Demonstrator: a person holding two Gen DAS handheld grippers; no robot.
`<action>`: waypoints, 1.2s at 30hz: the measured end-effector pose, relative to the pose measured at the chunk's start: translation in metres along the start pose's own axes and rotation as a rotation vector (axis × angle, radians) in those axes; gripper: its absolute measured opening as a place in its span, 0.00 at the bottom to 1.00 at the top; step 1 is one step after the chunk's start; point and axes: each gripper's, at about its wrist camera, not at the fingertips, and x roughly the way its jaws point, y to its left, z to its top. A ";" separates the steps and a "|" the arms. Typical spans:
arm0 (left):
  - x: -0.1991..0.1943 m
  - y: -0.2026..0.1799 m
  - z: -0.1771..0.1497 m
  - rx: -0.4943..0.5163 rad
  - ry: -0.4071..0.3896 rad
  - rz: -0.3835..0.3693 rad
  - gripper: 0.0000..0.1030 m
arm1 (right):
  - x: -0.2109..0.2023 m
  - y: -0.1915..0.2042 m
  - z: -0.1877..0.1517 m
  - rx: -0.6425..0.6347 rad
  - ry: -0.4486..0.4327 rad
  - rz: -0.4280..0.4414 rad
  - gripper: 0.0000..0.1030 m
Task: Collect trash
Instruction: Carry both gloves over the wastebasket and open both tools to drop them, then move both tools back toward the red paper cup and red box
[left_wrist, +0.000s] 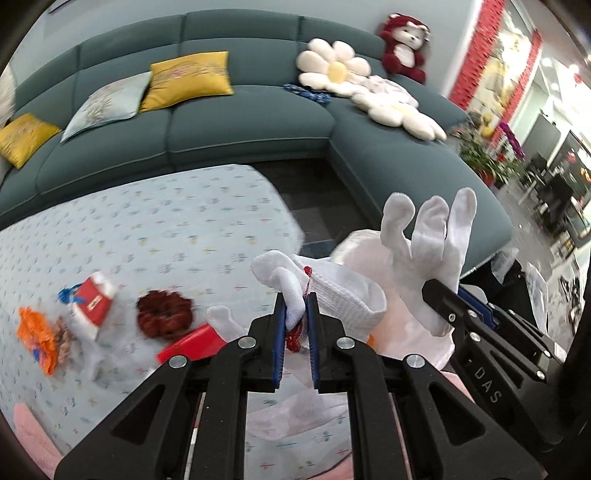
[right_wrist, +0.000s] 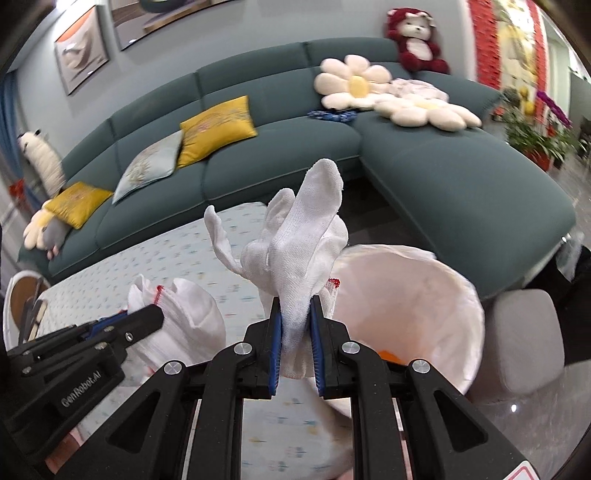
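Item one, the long teal fabric sectional sofa, fills the background of both my views, carrying mustard-yellow square cushions, a pale blue cushion, two cream flower-shaped plush cushions and a dark red plush toy at its far corner. Item two, the table under a light blue patterned cloth, lies below my tools and in front of the sofa. Item three, a bin lined with a white plastic bag, stands open just off the table's right end, an orange scrap visible inside it. Item four, my right gripper, has its blue-padded jaws clamped on a white knitted cotton glove, fingers sticking upward, held at the near rim of the bin. Item five, my left gripper, has its jaws pressed together on a second white knitted glove with a red-stitched cuff, held above the table edge beside the bin. Item six, litter lying on the cloth to the left in my left view: a red and white carton, a crumpled orange wrapper, a dark red ruffled hair scrunchie, a flat red box and a small blue scrap.
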 end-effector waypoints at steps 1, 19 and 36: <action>0.002 -0.006 -0.001 0.009 0.003 -0.006 0.10 | 0.000 -0.008 -0.001 0.009 0.001 -0.008 0.13; 0.049 -0.078 0.019 0.065 0.024 -0.097 0.13 | 0.027 -0.087 -0.015 0.132 0.048 -0.096 0.36; 0.039 -0.070 0.018 0.048 0.020 -0.077 0.28 | 0.010 -0.078 -0.013 0.128 0.010 -0.107 0.52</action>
